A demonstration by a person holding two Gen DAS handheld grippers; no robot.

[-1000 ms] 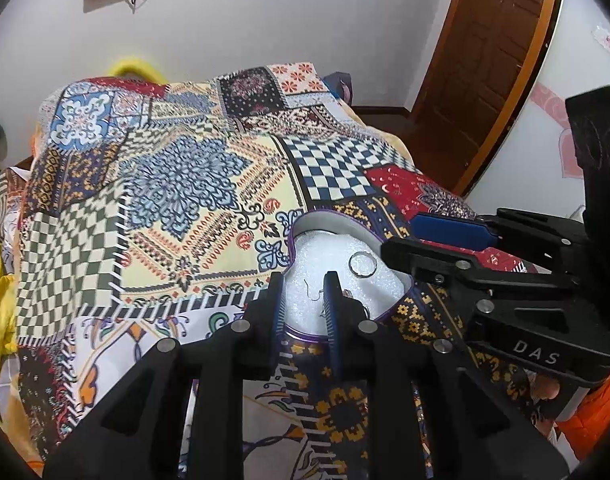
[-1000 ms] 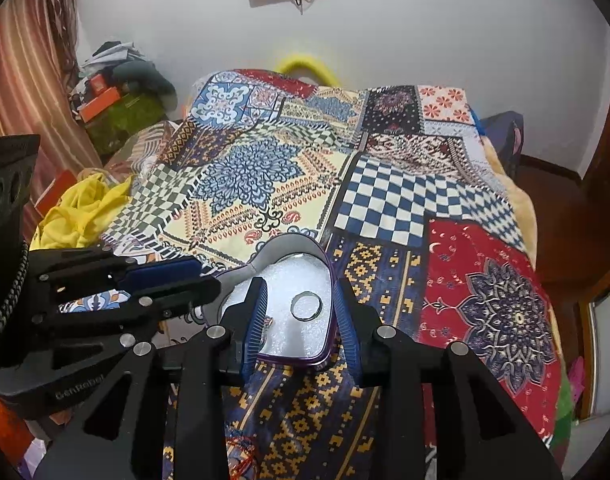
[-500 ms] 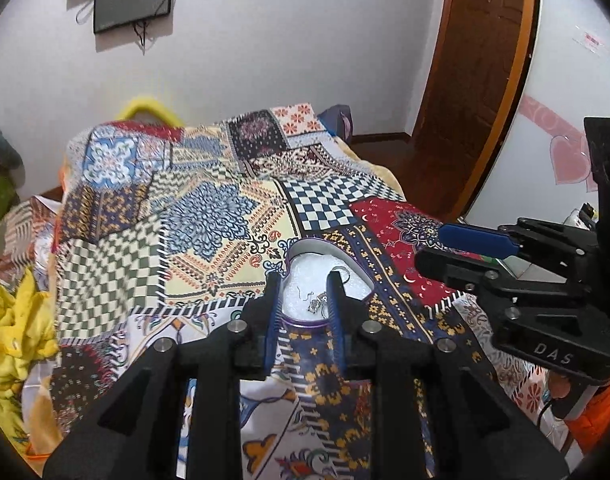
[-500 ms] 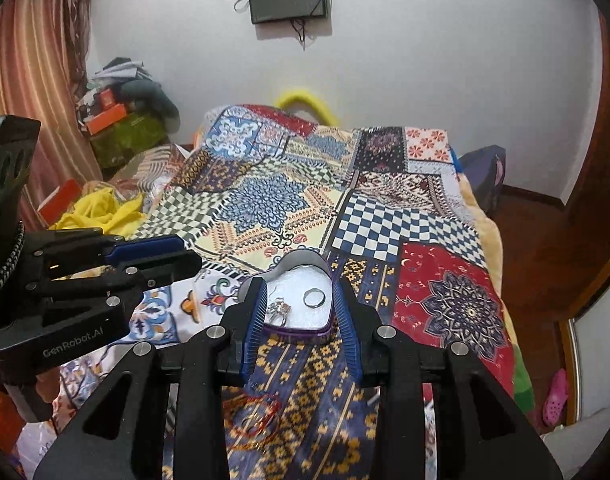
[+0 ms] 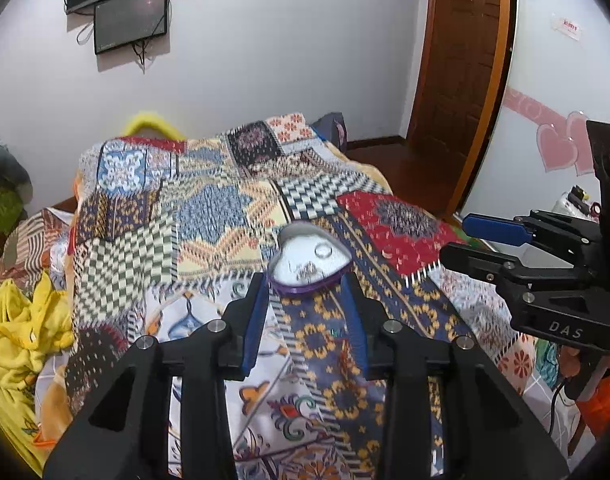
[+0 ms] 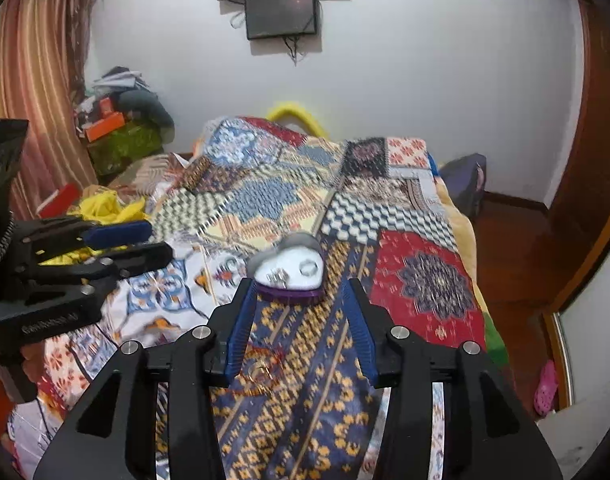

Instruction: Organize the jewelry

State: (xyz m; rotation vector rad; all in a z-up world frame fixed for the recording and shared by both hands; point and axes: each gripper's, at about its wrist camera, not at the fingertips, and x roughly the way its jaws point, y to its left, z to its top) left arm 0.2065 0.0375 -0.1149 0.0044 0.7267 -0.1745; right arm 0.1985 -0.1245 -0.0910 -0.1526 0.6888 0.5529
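A purple heart-shaped jewelry box (image 5: 310, 261) (image 6: 289, 271) lies open on the patchwork bedspread, white-lined. Inside it sit a silver ring (image 5: 323, 250) (image 6: 308, 268) and a small tangled silver piece (image 5: 303, 271) (image 6: 277, 277). My left gripper (image 5: 305, 310) hangs above the bed just short of the box, jaws opening, nothing between them. My right gripper (image 6: 299, 308) is likewise held back from the box, jaws opening and empty. A reddish-gold bracelet or chain (image 6: 259, 370) lies on the spread between the right fingers. Each gripper shows in the other's view, the right gripper (image 5: 465, 240) and the left gripper (image 6: 153, 240).
The bedspread (image 5: 225, 216) covers the whole bed. Yellow cloth (image 5: 21, 328) is heaped at its left side. Boxes and clothes pile (image 6: 121, 128) against the curtain. A wooden door (image 5: 461, 80) stands to the right, a wall screen (image 6: 281, 12) above the bed's head.
Both grippers have pulled up and back from the box, which now looks smaller. Both pairs of jaws have widened. The small silver piece now lies in the box.
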